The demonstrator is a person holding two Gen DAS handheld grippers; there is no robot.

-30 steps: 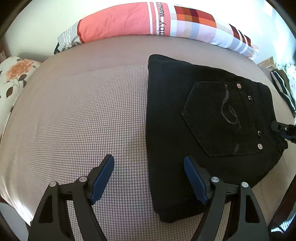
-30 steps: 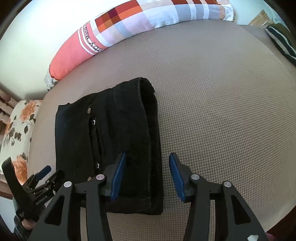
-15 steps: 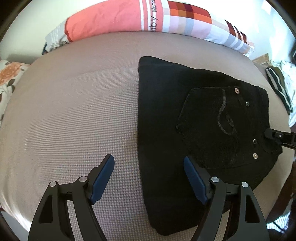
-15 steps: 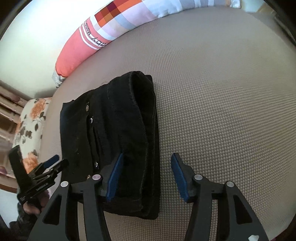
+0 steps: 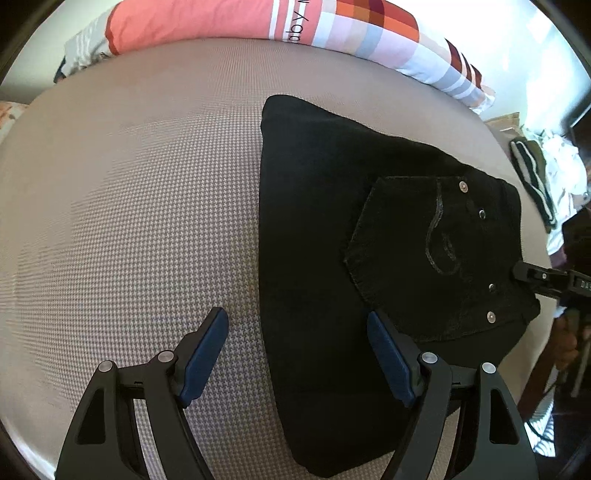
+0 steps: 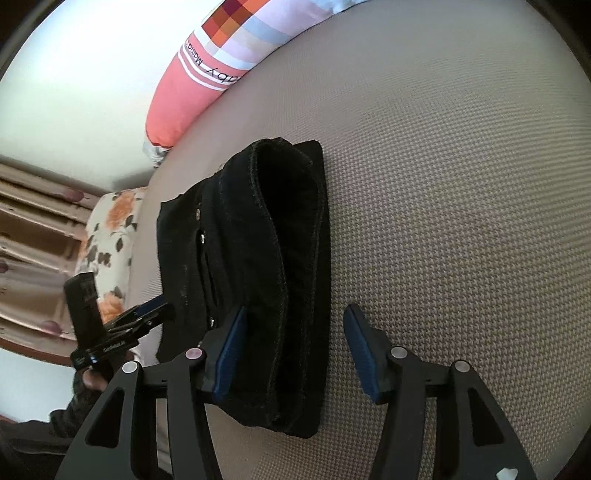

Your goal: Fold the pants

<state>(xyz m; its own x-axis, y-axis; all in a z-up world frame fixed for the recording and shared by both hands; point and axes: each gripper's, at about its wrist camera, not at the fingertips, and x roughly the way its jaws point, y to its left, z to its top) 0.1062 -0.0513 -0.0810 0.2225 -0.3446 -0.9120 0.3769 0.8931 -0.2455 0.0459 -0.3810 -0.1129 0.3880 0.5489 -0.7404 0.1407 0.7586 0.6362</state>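
Your left gripper [image 5: 295, 354] has its blue-padded fingers [image 5: 205, 356] spread wide and grasping nothing; one pad hangs over the bare bed cover, the other over the near edge of the pants, and whether either touches the cloth cannot be told. Your right gripper [image 6: 293, 350] is also released: its jaws have just been opening, the left pad sits over the folded stack, the right pad over bare cover at about 4 o'clock in that view, with the thick folded edge between them but not pinched.

You have the black pants [image 5: 369, 240] folded into a compact bundle lying flat on the bed [image 5: 129, 221], which wears a grey-beige houndstooth cover. In the left wrist view the bundle fills the area from 12 to 5 o'clock, back pocket with its curled stitching and small metal rivets facing up. In the right wrist view the same bundle runs from centre toward 7 o'clock, its layered folded edge turned to the camera.

At 12 o'clock along the bed's far edge lies a long pillow [image 5: 295, 26], coral at one end and checked at the other. A flowered cushion [image 6: 110, 236] shows at 9 o'clock in the right wrist view. Striped clothes [image 5: 532, 177] lie at 3 o'clock in the left wrist view.
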